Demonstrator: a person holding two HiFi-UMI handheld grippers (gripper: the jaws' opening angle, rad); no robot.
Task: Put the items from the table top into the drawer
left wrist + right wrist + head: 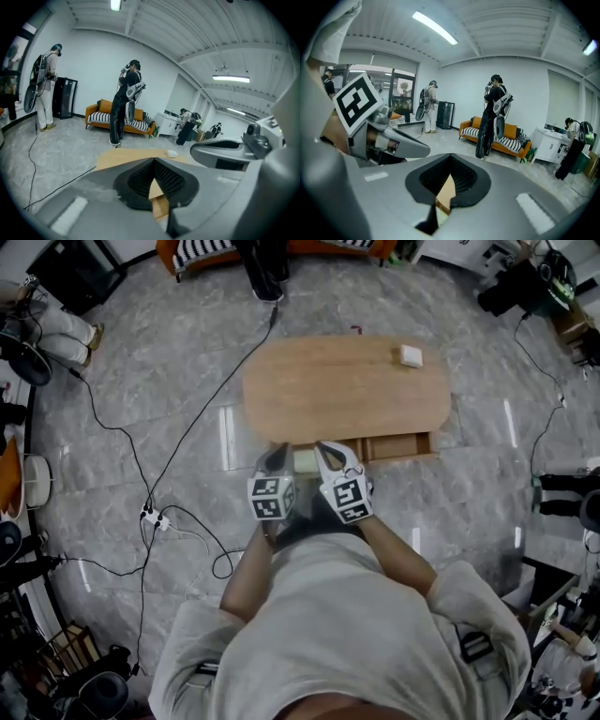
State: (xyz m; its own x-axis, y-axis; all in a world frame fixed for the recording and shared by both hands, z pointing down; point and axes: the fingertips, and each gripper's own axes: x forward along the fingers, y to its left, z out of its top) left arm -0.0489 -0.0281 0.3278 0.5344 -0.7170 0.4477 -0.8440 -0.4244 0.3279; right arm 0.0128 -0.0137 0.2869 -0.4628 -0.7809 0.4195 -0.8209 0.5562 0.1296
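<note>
Hovering side by side, left tongs [277,456] and right tongs [329,454] were each pressed together, empty.
A small white square item [411,356] lay on the oval wooden counter [337,390]; its wooden drawer [398,446] stood open.

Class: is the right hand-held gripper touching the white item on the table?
Apart. In the head view, bare table top lies between the white item and the right hand-held gripper.

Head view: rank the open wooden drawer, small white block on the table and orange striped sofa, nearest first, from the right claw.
1. Open wooden drawer, just beyond the right claw.
2. Small white block, far table edge.
3. Orange striped sofa, across the room.
</note>
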